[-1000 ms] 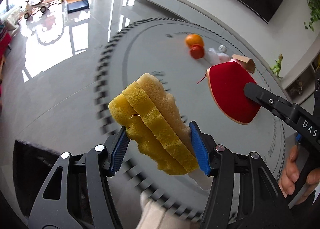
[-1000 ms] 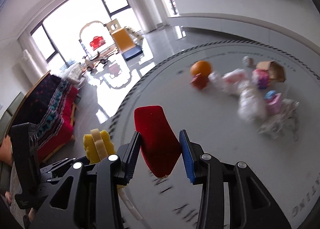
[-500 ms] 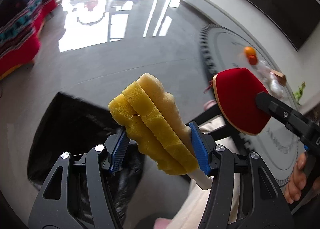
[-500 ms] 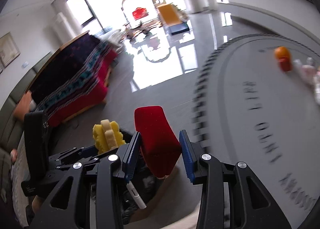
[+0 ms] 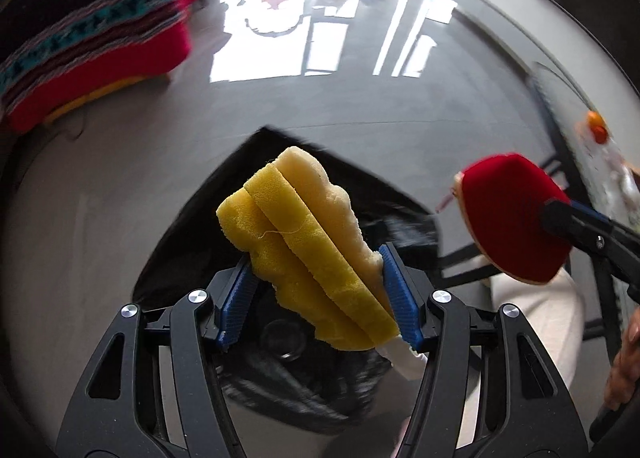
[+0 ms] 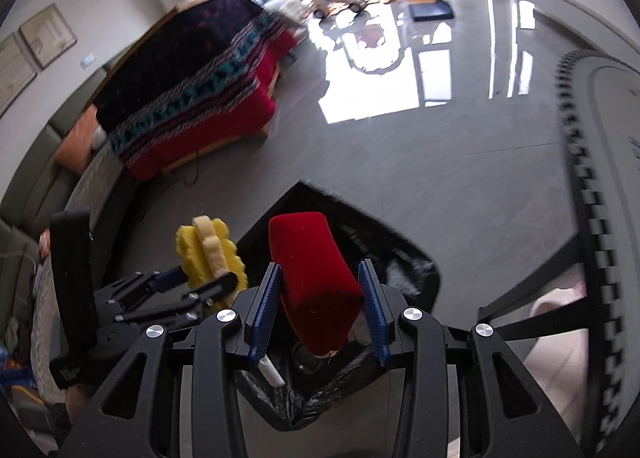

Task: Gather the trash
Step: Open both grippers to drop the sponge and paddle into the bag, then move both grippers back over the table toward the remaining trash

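My left gripper [image 5: 316, 294] is shut on a yellow sponge brush [image 5: 296, 234] with a white handle. It hangs above an open black trash bag [image 5: 192, 242] on the floor. My right gripper [image 6: 320, 306] is shut on a red table-tennis paddle [image 6: 312, 274], also above the trash bag [image 6: 400, 258]. The paddle shows at the right of the left wrist view [image 5: 508, 214]. The sponge brush and left gripper show at the left of the right wrist view [image 6: 208, 254].
The round grey table [image 6: 600, 178] with a checkered edge is to the right, with an orange [image 5: 594, 120] and wrappers on it. A sofa with a patterned red blanket [image 6: 192, 98] stands at the left. The floor [image 6: 400, 162] is glossy grey.
Both grippers swung left off the table and down over the black trash bag, still holding the sponge brush and the paddle.
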The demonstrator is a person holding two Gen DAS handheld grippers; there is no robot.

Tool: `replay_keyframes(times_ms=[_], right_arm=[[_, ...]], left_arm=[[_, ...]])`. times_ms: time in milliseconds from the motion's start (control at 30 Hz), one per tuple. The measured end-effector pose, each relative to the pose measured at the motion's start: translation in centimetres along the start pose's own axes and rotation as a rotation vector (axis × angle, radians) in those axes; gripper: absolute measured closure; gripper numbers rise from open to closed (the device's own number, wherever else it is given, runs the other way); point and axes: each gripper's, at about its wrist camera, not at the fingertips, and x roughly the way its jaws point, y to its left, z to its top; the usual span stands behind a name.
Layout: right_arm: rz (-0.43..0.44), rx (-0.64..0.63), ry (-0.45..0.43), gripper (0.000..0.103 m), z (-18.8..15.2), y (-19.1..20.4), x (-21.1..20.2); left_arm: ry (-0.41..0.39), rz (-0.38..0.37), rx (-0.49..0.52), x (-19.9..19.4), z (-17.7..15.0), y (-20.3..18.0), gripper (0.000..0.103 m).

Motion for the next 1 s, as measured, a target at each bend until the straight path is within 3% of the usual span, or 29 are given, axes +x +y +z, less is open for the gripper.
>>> replay_keyframes(times_ms=[67,100,200,400,700,1000], right_arm=[[-0.009,-0.02,0.054,0.053,-0.1,0.7,1.4],[-0.028,-0.025,0.061,0.041,-0.2,1.0,1.7],[-0.039,-0.055,0.037,0.039,-0.7,1.7,1.5],[-0.043,-0.06,-0.007,0.039,-0.9,1.2,-0.7],[-0.026,0.045,-0.069,0.039,-0.7,-3.1,-4.2],[-0.069,0.157,-0.163,0.039,-1.3,-9.3,-8.9]], left_arm=[[0.014,0.023,-0.055,0.2,-0.2,1.9,0.023],[0.008,0.041,-0.081,0.2,-0.3,2.5,0.005],[-0.021,0.065,-0.122,-0.4,-0.2,3.8,0.006],[-0.02,0.048,-0.07,-0.6,0.2,2.0,0.006],[-0.026,-0.032,0.054,-0.8,1.5,-4.4,0.006],[-0.062,-0.102,0.19,-2.0,4.1,-11.9,0.006]])
